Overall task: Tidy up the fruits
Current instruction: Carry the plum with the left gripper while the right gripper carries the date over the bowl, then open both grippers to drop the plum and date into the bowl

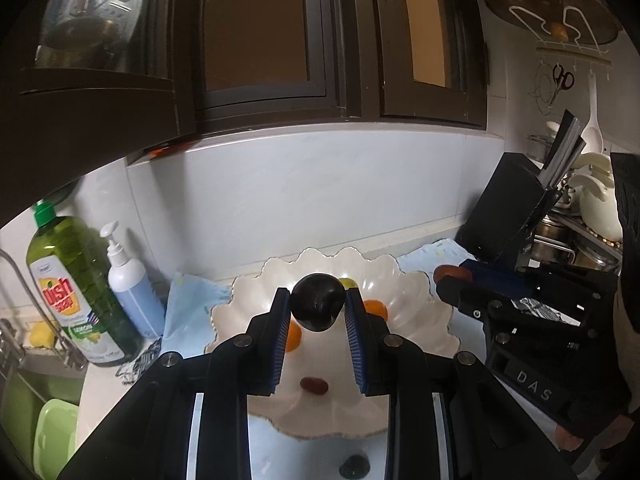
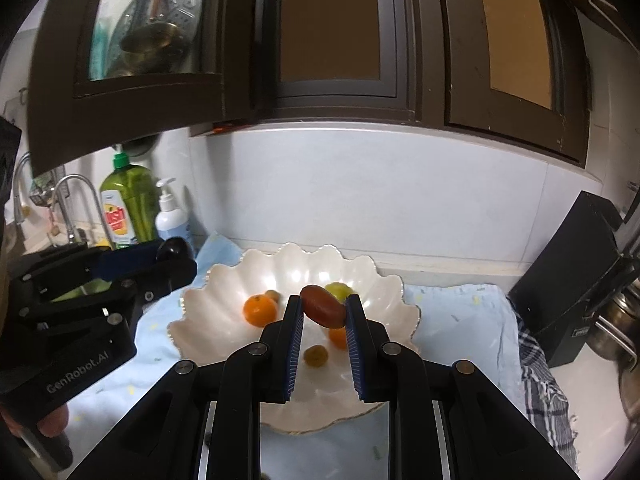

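Light: dim, from overhead
Glare: bright patches inside white bowl (image 2: 224, 304)
Corners: black vignette
Edges: fisheye-bent, cabinets (image 1: 256, 40) curving at 12 o'clock

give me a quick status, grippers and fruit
Left gripper shut on dark plum. Right gripper shut on reddish oval fruit. Both over scalloped white bowl, oranges inside. Nothing in the way.

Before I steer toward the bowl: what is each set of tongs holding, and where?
Left tongs: a dark plum, pinched across its sides at the pad tips. Right tongs: a reddish-brown oblong fruit, gripped across its middle at the tips.
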`<state>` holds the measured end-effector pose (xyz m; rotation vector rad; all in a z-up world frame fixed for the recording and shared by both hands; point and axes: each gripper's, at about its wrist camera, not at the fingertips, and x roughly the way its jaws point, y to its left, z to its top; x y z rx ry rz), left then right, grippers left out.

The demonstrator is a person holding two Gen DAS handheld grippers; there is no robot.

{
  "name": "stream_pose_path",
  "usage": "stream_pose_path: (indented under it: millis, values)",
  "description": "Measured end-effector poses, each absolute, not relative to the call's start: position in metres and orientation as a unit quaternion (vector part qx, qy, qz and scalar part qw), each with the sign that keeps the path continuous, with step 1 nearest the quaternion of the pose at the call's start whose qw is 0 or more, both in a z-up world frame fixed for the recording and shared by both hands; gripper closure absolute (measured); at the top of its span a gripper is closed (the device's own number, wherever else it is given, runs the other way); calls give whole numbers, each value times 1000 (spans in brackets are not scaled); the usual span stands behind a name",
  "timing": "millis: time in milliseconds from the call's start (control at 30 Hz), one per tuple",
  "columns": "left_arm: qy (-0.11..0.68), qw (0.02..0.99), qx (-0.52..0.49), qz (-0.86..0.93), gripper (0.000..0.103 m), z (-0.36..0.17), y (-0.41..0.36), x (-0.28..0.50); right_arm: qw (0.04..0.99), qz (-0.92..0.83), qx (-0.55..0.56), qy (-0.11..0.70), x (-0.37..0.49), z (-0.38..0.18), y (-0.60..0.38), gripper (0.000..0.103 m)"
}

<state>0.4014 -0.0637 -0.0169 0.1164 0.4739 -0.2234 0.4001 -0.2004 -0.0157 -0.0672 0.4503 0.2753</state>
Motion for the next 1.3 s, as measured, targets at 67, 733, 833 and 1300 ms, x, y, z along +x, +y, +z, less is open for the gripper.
stream_pose_path:
  millis: [67, 733, 833, 1300]
  values:
    - [233, 964, 63, -111, 75, -16, -67, 409, 965, 130, -33, 227, 408, -18, -203, 80]
    - [306, 938, 108, -121, 75, -54, -98, 493, 954, 96, -37, 281, 469, -44, -218, 80]
    - [314, 935, 111, -123, 74, -61, -101, 502, 952, 93, -38, 288, 474, -47, -218, 80]
    - [301, 944, 114, -77, 24, -61, -89, 504, 951, 66, -35, 300, 479, -56, -221, 59]
